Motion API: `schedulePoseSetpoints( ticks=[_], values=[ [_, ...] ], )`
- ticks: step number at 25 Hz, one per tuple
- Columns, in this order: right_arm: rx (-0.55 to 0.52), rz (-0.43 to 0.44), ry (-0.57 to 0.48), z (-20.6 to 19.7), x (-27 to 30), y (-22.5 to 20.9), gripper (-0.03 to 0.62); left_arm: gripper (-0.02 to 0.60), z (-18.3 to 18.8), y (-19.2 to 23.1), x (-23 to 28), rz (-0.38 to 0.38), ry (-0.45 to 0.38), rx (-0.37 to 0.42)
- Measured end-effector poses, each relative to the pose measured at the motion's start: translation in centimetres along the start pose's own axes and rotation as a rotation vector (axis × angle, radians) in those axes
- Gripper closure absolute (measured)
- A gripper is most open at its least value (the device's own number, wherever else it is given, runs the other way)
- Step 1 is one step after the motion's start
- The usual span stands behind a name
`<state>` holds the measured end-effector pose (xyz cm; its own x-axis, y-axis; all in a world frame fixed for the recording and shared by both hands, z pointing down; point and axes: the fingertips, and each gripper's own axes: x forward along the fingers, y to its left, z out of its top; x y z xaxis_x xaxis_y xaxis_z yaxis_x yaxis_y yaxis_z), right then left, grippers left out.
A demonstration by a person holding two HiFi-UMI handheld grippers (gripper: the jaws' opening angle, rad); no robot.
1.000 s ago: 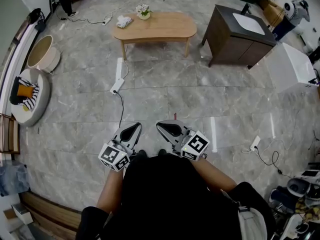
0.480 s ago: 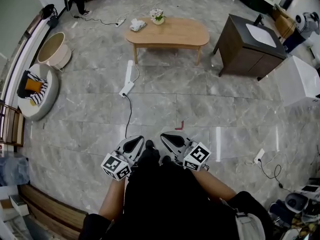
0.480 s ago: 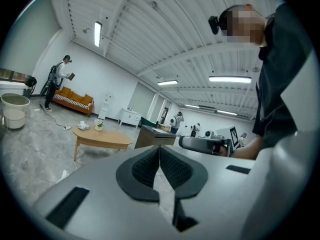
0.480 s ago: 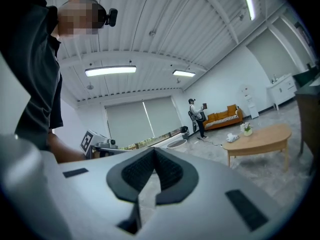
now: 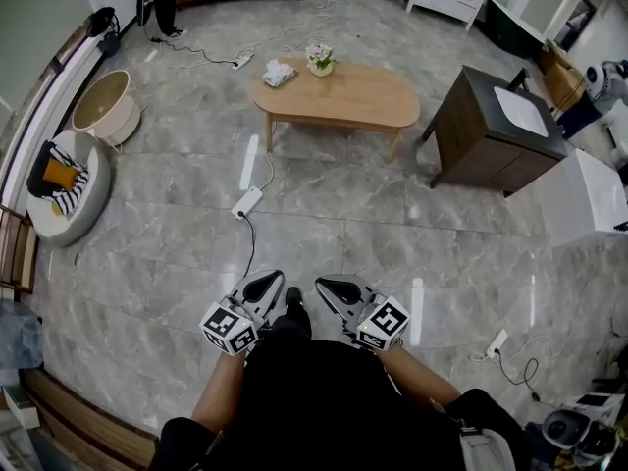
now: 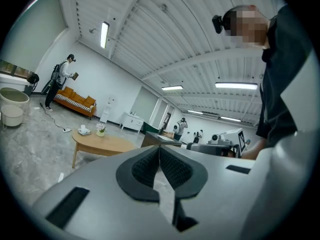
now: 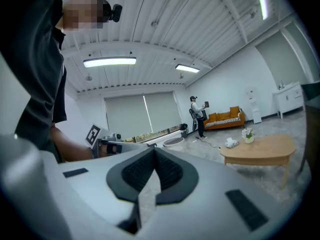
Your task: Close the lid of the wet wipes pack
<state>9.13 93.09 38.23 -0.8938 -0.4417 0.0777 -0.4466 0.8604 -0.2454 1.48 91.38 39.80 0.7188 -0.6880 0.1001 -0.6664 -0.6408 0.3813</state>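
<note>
The wet wipes pack [image 5: 280, 72] lies on the left end of a wooden coffee table [image 5: 353, 96] far ahead, beside a small flower pot [image 5: 319, 59]. It is too small to tell how its lid stands. The left gripper view shows the pack [image 6: 84, 130] and the right gripper view shows it [image 7: 231, 143], both far off. My left gripper [image 5: 263, 285] and right gripper [image 5: 334, 287] are held close to my body above the marble floor, far from the table. Both are shut with nothing between the jaws, as the left gripper [image 6: 159, 149] and right gripper [image 7: 154, 151] show in their own views.
A dark cabinet with a sink [image 5: 496, 126] stands right of the table, and a white unit [image 5: 589, 199] further right. A power strip with its cable [image 5: 245, 201] lies on the floor between me and the table. A round cushion [image 5: 59, 180] and a basket [image 5: 103, 106] sit at the left. Another person [image 6: 62, 76] stands by an orange sofa.
The table and the cabinet have slid lower and nearer in the head view as I walk toward them. Both grippers stay shut in front of my body.
</note>
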Motion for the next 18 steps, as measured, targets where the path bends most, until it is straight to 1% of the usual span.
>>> schedulePoseSetpoints(
  ticks=[3, 7, 12, 14, 18],
  values=[
    [-0.029, -0.002, -0.004, 2.5, 3.0, -3.5, 0.583, 0.566, 2.7, 3.4, 2.5, -0.018, -0.018, 0.006],
    [-0.045, -0.060, -0.009, 5.4, 5.7, -8.3, 0.583, 0.566, 4.8, 7.3, 5.2, -0.055, -0.012, -0.018],
    [-0.053, -0.117, 0.006, 6.8, 9.0, -13.1, 0.583, 0.566, 6.5, 12.1, 8.9, -0.106, -0.009, -0.029],
    [-0.051, -0.126, 0.001, 7.6, 10.2, -14.8, 0.583, 0.566, 7.1, 14.0, 10.9, -0.118, -0.010, -0.044],
    [-0.013, -0.131, -0.018, 8.5, 11.8, -18.4, 0.583, 0.566, 8.1, 16.8, 14.5, -0.129, -0.008, -0.064]
  ],
)
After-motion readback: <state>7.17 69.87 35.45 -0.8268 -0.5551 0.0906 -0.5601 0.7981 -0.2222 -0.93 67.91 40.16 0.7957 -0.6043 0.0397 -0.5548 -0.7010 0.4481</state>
